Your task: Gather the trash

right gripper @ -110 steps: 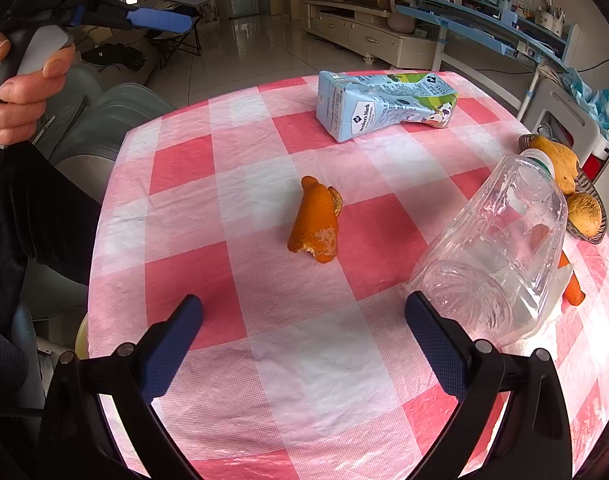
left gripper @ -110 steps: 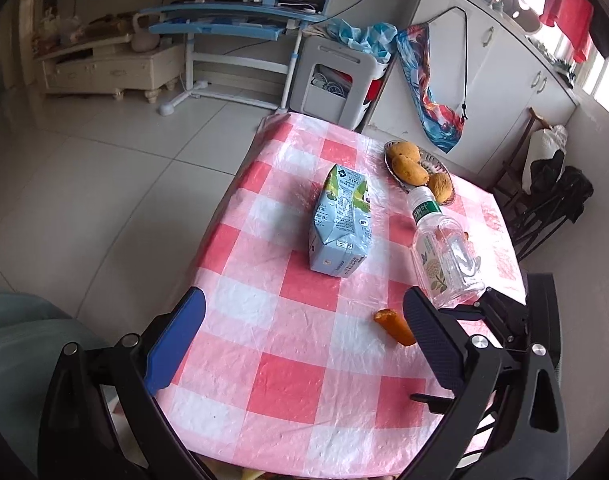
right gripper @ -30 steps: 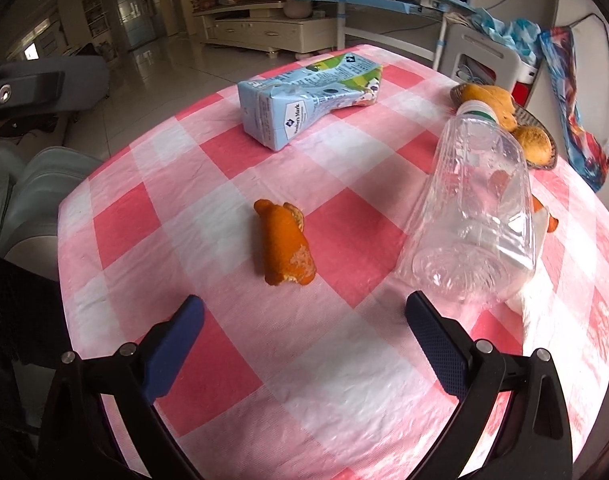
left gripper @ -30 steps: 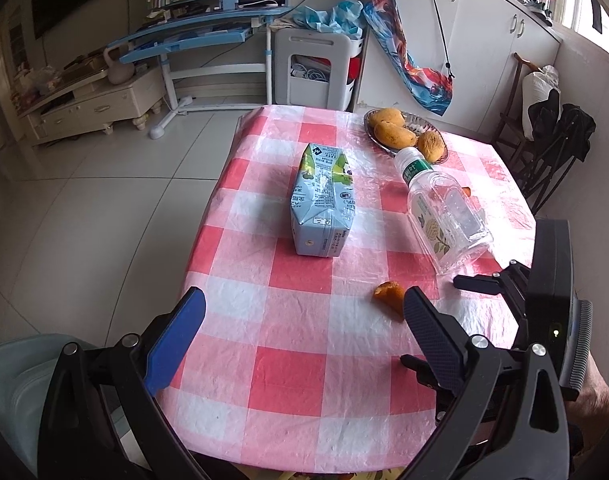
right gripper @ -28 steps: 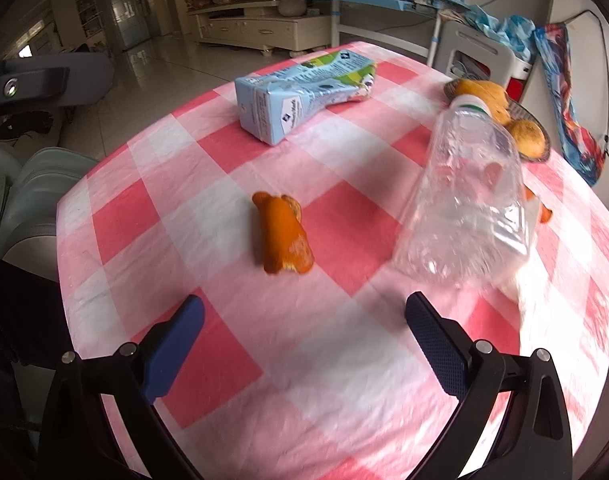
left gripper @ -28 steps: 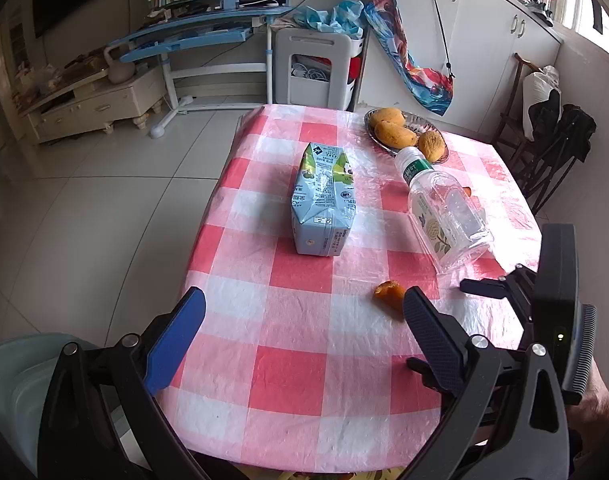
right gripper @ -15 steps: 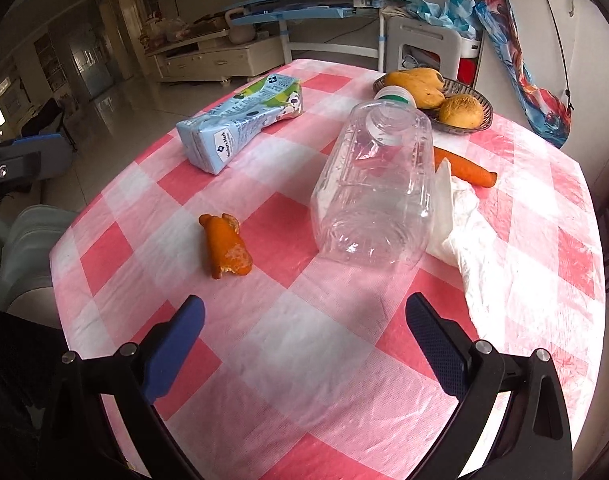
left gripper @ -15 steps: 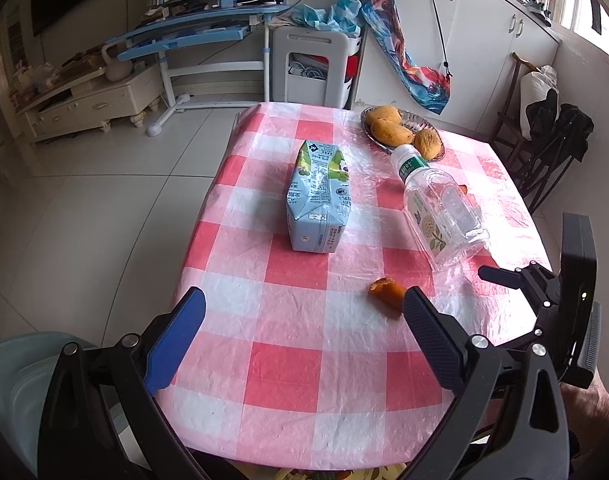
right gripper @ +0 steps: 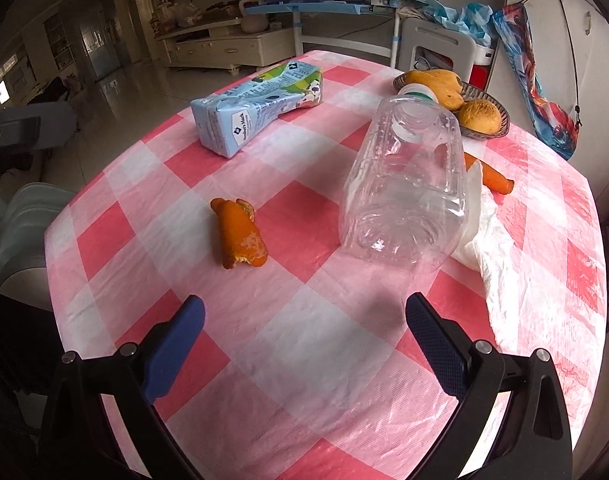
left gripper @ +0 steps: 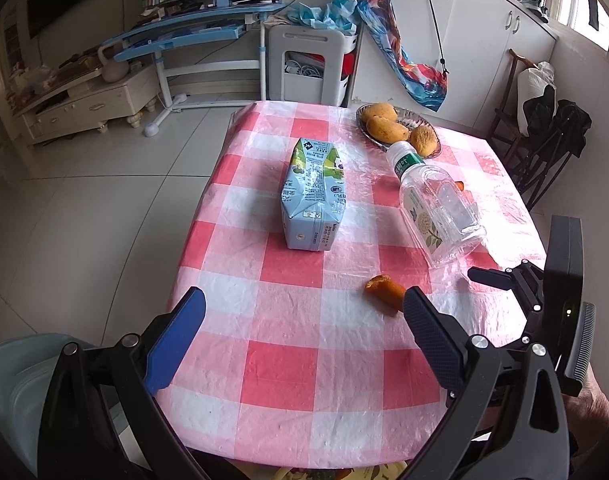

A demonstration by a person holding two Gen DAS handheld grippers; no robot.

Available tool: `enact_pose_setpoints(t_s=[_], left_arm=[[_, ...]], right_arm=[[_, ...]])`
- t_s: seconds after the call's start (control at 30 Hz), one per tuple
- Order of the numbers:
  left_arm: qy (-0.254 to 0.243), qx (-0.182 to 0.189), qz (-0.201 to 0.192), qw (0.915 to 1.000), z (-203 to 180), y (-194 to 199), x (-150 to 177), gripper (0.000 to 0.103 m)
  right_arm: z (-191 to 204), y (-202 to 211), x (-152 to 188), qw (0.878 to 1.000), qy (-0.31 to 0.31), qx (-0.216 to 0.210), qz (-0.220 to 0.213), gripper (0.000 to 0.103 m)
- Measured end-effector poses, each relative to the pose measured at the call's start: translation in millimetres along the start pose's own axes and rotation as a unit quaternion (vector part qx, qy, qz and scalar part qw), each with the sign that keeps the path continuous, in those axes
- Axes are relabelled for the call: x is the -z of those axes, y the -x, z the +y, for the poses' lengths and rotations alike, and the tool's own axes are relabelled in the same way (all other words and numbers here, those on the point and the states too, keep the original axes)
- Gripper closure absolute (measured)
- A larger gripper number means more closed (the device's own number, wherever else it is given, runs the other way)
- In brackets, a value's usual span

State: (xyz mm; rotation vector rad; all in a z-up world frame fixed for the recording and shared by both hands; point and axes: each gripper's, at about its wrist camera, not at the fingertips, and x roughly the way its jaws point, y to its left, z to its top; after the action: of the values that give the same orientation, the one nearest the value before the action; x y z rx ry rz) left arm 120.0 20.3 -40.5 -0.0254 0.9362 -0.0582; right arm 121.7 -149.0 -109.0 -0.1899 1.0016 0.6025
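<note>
A blue milk carton (left gripper: 314, 196) lies on its side on the red-checked tablecloth (left gripper: 280, 364); it also shows in the right wrist view (right gripper: 256, 114). An empty clear plastic bottle (right gripper: 406, 184) lies on its side, also seen in the left wrist view (left gripper: 438, 212). An orange peel (right gripper: 238, 234) lies near the front, and shows in the left wrist view (left gripper: 384, 288). A crumpled white tissue (right gripper: 492, 248) and a second orange piece (right gripper: 490, 174) lie behind the bottle. My left gripper (left gripper: 300, 332) is open and empty above the near edge. My right gripper (right gripper: 304, 340) is open and empty, just before the bottle's base.
A basket of fruit (right gripper: 452, 98) stands at the table's far end, also in the left wrist view (left gripper: 398, 128). A grey chair (left gripper: 12, 376) sits at the near left. White cabinets (left gripper: 464, 48) and a blue desk (left gripper: 200, 28) stand beyond the tiled floor.
My right gripper has swung right, so the bottle's base now lies near the middle of its view and the tissue shows. My left gripper has drifted slightly. Both stay open.
</note>
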Motion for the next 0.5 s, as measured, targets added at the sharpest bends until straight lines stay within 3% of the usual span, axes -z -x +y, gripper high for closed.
enact_pose_setpoints(t_s=[0.5], left_arm=[[-0.004,0.001,0.001,1.0000,-4.6,-0.5,0.9,0.007]], right_arm=[[0.4,1.0,1.8,1.000,-0.001,0.012,-0.002,0.006]])
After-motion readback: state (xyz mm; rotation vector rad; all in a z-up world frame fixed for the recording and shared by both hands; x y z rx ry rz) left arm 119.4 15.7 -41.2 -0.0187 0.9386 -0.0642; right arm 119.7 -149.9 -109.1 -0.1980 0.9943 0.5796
